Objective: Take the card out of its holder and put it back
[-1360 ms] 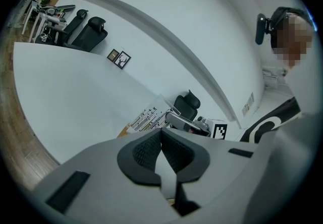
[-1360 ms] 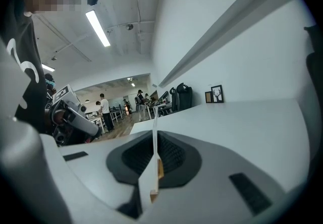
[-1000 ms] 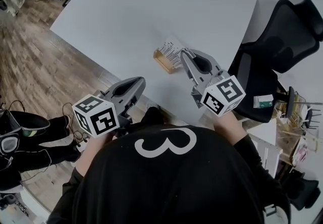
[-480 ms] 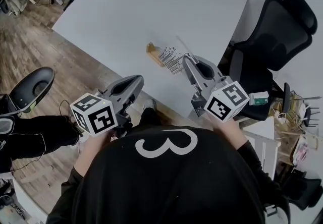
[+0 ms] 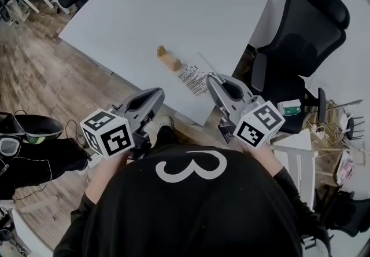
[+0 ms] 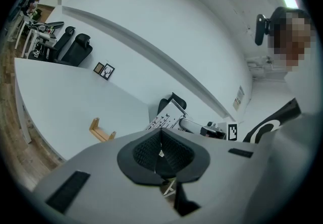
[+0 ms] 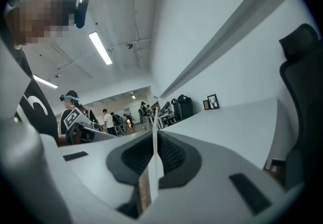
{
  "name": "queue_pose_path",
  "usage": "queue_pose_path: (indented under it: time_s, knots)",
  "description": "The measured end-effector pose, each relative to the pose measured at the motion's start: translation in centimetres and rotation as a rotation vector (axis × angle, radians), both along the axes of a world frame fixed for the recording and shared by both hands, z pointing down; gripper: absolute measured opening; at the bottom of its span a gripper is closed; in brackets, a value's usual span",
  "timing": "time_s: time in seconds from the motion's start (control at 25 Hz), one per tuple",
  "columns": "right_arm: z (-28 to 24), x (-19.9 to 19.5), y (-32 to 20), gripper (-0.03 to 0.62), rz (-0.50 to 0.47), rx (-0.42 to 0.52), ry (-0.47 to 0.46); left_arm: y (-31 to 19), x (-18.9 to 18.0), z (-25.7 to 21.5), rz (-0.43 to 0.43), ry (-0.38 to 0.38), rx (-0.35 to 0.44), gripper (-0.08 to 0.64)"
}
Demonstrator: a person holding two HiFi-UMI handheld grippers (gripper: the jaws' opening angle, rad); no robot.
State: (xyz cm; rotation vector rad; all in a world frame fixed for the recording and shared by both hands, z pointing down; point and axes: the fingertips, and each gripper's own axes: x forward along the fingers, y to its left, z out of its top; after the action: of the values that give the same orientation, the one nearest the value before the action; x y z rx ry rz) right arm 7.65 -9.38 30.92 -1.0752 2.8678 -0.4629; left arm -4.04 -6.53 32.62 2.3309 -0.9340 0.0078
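A small wooden card holder [image 5: 169, 59] stands empty on the white table [image 5: 173, 7]; it also shows in the left gripper view as the holder [image 6: 101, 131]. My right gripper [image 5: 209, 79] is shut on a white card [image 5: 193, 73] with black print, held off the holder's right, near the table's front edge. In the right gripper view the card [image 7: 154, 132] shows edge-on between the pads of the right gripper [image 7: 154, 140]. My left gripper [image 5: 157, 95] hangs in front of the table edge, its jaws [image 6: 161, 146] shut with nothing in them. The left gripper view also shows the card [image 6: 164, 119].
A black office chair [image 5: 300, 36] stands at the table's right corner. Right of it is a cluttered white cart [image 5: 324, 134]. Wooden floor [image 5: 52, 76] lies to the left, with a seated person's legs [image 5: 34, 157] at the lower left.
The card has come out of the wooden holder and moved right and toward me in the right gripper. The left gripper has stayed where it was.
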Motion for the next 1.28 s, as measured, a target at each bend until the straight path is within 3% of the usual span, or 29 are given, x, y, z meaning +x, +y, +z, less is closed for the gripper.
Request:
queue_pose_path:
  time_s: [0.44, 0.68, 1.28]
  knots:
    - [-0.7, 2.0, 2.8, 0.025, -0.003, 0.019, -0.003, 2.2, 2.1, -1.3, -0.009, -0.017, 0.044, 0.014]
    - [-0.9, 2.2, 3.2, 0.025, -0.01, 0.025, -0.012, 2.8, 2.6, -2.0, -0.004, -0.066, 0.096, 0.012]
    - [-0.5, 1.7, 2.9, 0.025, -0.017, 0.025, -0.007, 2.4, 2.1, -1.6, -0.022, -0.037, 0.069, 0.014]
